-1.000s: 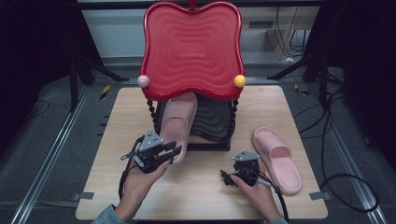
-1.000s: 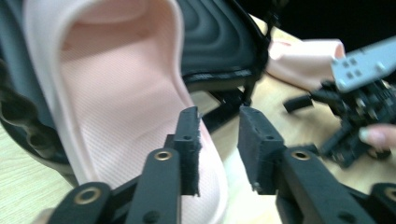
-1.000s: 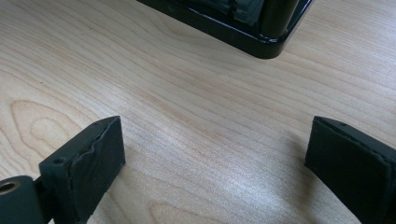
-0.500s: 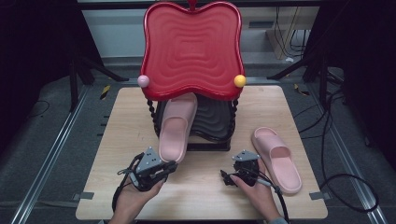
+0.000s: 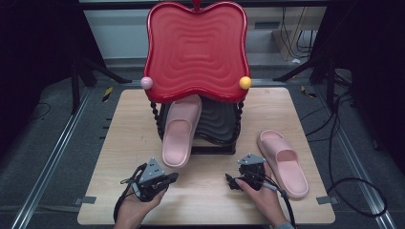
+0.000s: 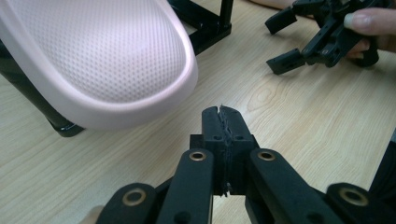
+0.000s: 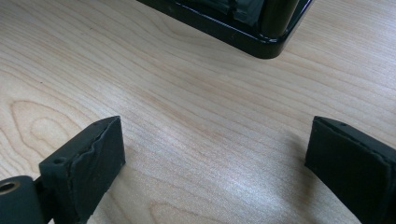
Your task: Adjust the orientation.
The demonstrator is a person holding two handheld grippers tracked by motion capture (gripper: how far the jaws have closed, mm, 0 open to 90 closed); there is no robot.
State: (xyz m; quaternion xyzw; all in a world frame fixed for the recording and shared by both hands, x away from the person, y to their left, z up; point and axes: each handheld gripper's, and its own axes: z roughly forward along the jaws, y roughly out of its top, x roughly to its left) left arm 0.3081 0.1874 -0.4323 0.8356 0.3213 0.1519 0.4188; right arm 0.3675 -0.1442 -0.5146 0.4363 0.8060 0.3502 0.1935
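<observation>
A pink slipper (image 5: 177, 131) leans on the black rack (image 5: 215, 125) in the high view; another slipper (image 5: 282, 162) lies on the counter (image 5: 119, 124). Left gripper view: left gripper (image 6: 223, 123) fingers closed, empty. Right gripper view: right gripper (image 7: 215, 154) fingers wide apart above the wood.

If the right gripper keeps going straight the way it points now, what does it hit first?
Probably the black rack's base: the open right gripper has only bare table before it. Depth is hard to judge.

Even overhead light, soft shadows, dark surroundings, close foregrounds slightly blurred
</observation>
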